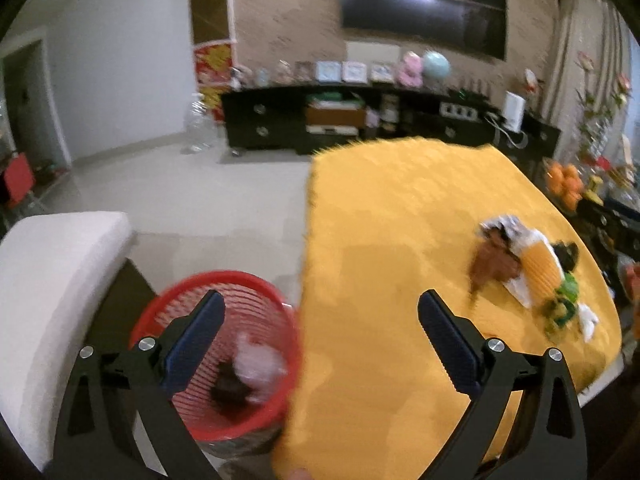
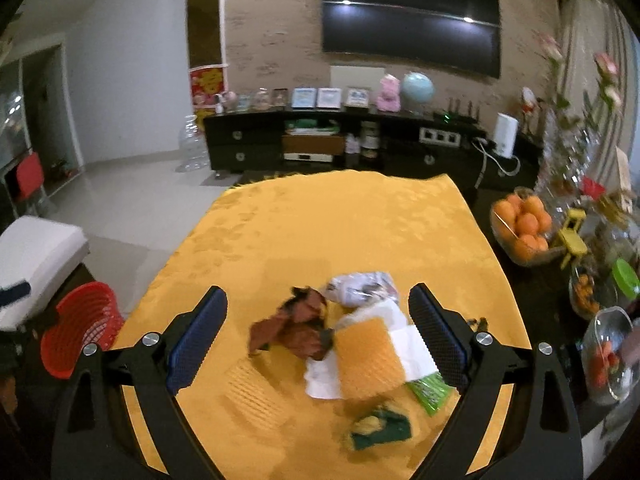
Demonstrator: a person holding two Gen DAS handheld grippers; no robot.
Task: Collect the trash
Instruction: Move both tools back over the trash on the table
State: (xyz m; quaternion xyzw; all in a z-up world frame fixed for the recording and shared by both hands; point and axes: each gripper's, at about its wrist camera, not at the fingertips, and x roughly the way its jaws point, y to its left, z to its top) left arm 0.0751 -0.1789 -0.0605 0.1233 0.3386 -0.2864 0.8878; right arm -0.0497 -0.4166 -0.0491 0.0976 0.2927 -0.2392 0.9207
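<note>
Holding both grippers spread wide and empty, I kept the left gripper (image 1: 320,312) over the gap between the red basket (image 1: 176,304) and the edge of the yellow tablecloth (image 1: 400,208). The basket stood on the floor just beside the table, so scraps could drop straight in; some crumpled trash (image 1: 248,372) already lay inside. I aimed the right gripper (image 2: 318,312) at the pile of wrappers (image 2: 352,332) left on the cloth, its jaws framing the brown paper (image 2: 296,324) without touching it. I judged that piece the next pick.
</note>
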